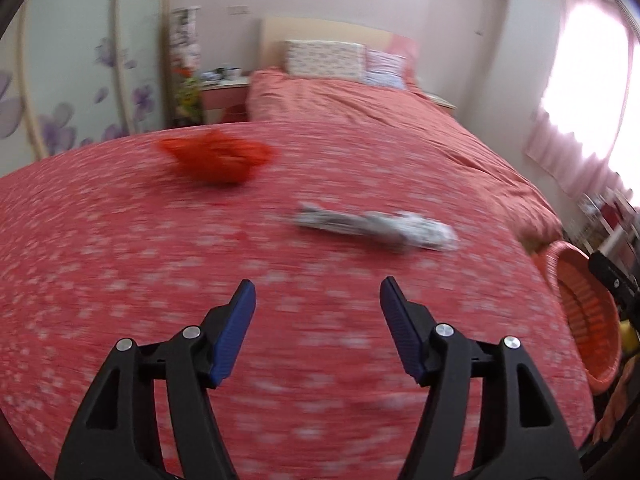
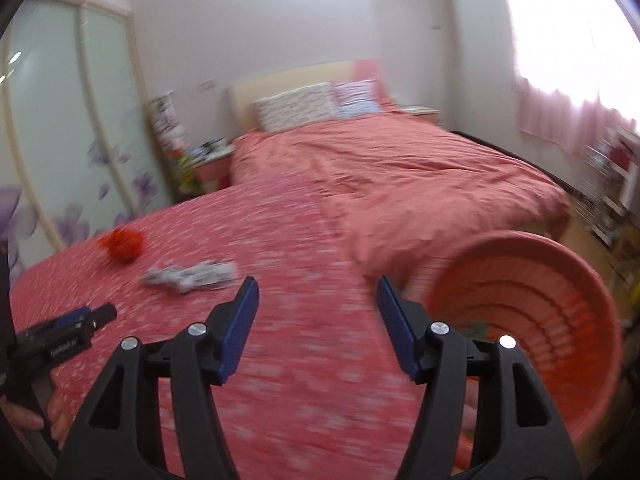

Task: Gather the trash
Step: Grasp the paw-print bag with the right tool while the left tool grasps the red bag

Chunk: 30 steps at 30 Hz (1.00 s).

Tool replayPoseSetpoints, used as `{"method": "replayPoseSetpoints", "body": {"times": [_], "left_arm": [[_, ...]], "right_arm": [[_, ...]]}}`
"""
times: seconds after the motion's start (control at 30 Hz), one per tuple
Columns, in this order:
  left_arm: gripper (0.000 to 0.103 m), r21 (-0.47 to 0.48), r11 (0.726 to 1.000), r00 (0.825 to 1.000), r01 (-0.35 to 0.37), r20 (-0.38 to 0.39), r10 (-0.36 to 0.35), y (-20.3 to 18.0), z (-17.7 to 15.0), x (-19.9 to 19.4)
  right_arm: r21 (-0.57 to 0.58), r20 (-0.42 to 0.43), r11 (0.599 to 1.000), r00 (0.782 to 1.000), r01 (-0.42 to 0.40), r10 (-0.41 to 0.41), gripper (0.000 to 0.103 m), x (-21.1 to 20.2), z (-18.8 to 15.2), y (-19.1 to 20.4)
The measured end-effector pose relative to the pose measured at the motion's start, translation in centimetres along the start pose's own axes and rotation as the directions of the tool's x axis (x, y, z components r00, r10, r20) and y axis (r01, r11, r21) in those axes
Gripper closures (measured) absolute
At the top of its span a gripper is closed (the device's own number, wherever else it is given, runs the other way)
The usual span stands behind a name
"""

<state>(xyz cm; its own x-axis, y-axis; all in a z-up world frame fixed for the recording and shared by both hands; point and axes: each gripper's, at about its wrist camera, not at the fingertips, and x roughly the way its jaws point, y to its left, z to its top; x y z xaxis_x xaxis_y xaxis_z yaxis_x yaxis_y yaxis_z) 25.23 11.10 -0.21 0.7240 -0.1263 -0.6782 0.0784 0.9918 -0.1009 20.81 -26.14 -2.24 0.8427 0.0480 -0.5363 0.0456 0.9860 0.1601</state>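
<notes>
A crumpled red piece of trash [image 1: 218, 158] and a crumpled silver-white wrapper [image 1: 376, 228] lie on the red flowered bedspread [image 1: 120, 280]. My left gripper [image 1: 318, 292] hangs open above the spread, short of the wrapper, with nothing between its blue pads. An orange basket [image 1: 584, 312] stands off the bed's right edge. In the right wrist view my right gripper [image 2: 318, 290] is open and empty, just left of the basket [image 2: 560, 312]. The wrapper [image 2: 192, 276] and red trash [image 2: 124, 244] lie ahead to its left. The picture is blurred.
A pink duvet [image 2: 400, 168] and pillows [image 2: 296, 110] cover the far half of the bed. A nightstand [image 1: 224, 92] and a flowered sliding wardrobe [image 1: 72, 80] stand at the left. A bright curtained window [image 2: 568, 60] and shelves [image 2: 616, 184] are at the right.
</notes>
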Motion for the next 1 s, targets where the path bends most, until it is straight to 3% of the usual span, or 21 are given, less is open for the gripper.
{"method": "replayPoseSetpoints", "body": {"times": [0.2, 0.33, 0.47, 0.57, 0.67, 0.77, 1.0], "left_arm": [[0.038, -0.089, 0.992, 0.995, -0.090, 0.024, 0.093, 6.7, 0.9, -0.5], [0.033, -0.144, 0.982, 0.991, -0.124, 0.036, 0.130, 9.5, 1.3, -0.6], [0.032, -0.177, 0.975, 0.989, -0.132, 0.042, 0.142, 11.1, 1.5, -0.5], [0.032, -0.178, 0.974, 0.988, -0.138, 0.045, 0.149, 11.4, 2.0, 0.0], [0.032, -0.168, 0.977, 0.989, -0.130, 0.053, 0.140, 10.8, 2.8, 0.4], [0.032, -0.162, 0.980, 0.990, -0.117, 0.063, 0.128, 10.2, 4.2, 1.3], [0.027, -0.106, 0.986, 0.986, -0.130, 0.087, 0.139, 7.4, 9.0, 5.4]], "right_arm": [[-0.088, -0.120, 0.986, 0.984, -0.139, 0.128, 0.047, 5.7, 0.7, 8.4], [-0.099, -0.198, 0.978, 0.967, -0.183, 0.161, 0.055, 9.3, 0.8, 11.8], [-0.098, -0.246, 0.977, 0.956, -0.187, 0.158, 0.056, 12.3, 1.3, 14.2], [-0.122, -0.278, 0.977, 0.951, -0.176, 0.137, 0.058, 13.6, 1.3, 14.9], [-0.158, -0.307, 0.976, 0.947, -0.151, 0.097, 0.077, 14.5, 0.8, 15.0], [-0.138, -0.303, 0.979, 0.948, -0.147, 0.100, 0.087, 13.9, 0.7, 13.7], [-0.033, -0.271, 0.992, 0.956, -0.125, 0.111, 0.088, 10.9, 0.5, 8.5]]}}
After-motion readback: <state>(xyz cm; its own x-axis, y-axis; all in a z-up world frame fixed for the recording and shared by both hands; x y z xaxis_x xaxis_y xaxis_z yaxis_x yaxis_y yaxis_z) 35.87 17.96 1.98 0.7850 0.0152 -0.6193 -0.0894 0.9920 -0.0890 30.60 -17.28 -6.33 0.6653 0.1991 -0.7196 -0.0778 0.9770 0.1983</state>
